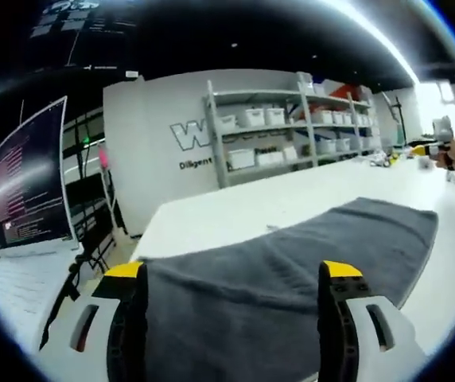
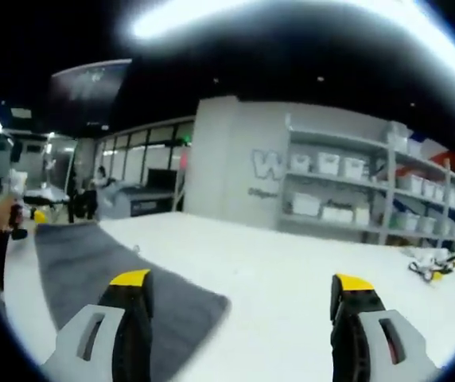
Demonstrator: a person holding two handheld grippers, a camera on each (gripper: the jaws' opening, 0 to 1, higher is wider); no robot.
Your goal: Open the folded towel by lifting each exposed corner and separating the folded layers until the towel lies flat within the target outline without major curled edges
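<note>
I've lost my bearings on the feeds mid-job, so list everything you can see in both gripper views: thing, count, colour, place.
towel: one, dark grey, spread on the table; in the right gripper view it lies at the left.
table: one, white, under the towel.
shelving unit: one, grey frame with white bins, against the far wall.
monitor: one, dark screen with text, left of the table.
small yellow-and-white items: a few, at the table's far right edge; too small to identify.
left gripper: grey with yellow tips, jaws open over the towel, holding nothing.
right gripper: same colours, jaws open above the table beside the towel's corner.
</note>
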